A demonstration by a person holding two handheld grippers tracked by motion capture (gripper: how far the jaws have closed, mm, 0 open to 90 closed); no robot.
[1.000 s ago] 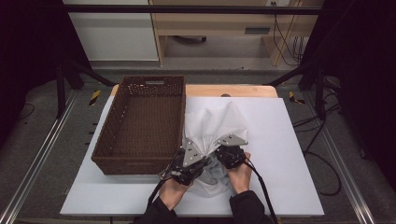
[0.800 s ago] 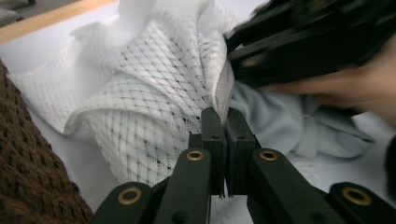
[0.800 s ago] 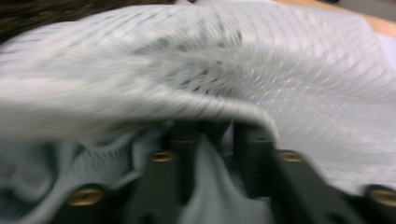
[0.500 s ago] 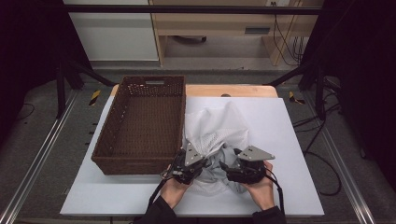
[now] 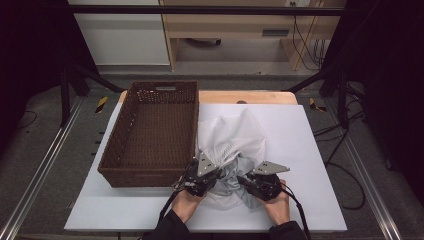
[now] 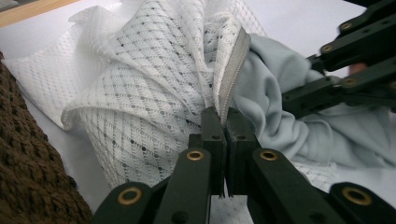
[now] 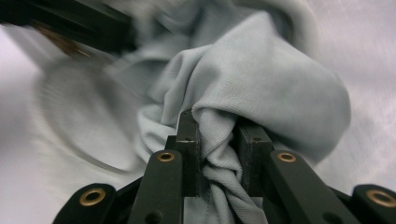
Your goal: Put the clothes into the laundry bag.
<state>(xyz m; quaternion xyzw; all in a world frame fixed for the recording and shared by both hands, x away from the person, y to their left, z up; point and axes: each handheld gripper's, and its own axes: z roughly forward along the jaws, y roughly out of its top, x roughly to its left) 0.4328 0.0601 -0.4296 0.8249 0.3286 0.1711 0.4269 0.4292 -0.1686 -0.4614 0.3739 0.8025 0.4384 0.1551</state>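
Note:
A white mesh bag (image 5: 231, 137) lies crumpled on the white board, right of the basket. My left gripper (image 6: 223, 116) is shut on the bag's zipper edge (image 6: 231, 70) and holds the mouth up. A pale grey garment (image 7: 261, 70) spills from that mouth (image 5: 231, 180). My right gripper (image 7: 218, 123) has just been closing and now pinches a bunched fold of the garment between its pads. In the high view the left gripper (image 5: 212, 175) and the right gripper (image 5: 247, 181) sit close together at the bag's near end, with the garment (image 6: 275, 107) between them.
A dark brown wicker basket (image 5: 135, 177) with nothing in it stands just left of the bag, close to my left hand; its weave shows as the basket (image 6: 28, 172). The white board (image 5: 305, 150) has bare room to the right. A wooden table edge (image 5: 250, 96) runs behind.
My right hand has moved to the right and toward the near edge, away from the left gripper, and now grips the grey garment. More grey cloth shows between the grippers. The left hand stayed put.

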